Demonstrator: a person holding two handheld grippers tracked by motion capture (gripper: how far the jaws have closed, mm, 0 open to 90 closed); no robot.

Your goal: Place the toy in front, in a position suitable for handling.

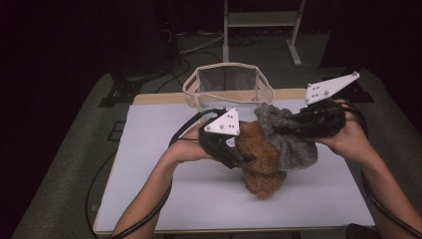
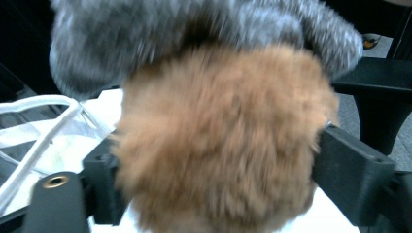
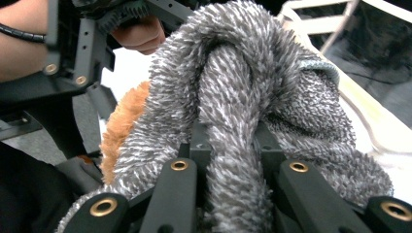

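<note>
A brown fluffy plush lies on the white table top, its upper part under a grey fuzzy cloth. My left gripper comes at the plush from the left. In the left gripper view the plush fills the gap between the wide-set jaws of that gripper, fur brushing both, with the grey cloth draped above. My right gripper is shut on a fold of the grey cloth, pinched between its jaws; the brown plush peeks out at left.
A mesh basket with a cream rim stands at the table's back edge, just behind both grippers; it also appears as basket rim and rim. A metal stand is on the floor beyond. Cables trail off the table's left and right.
</note>
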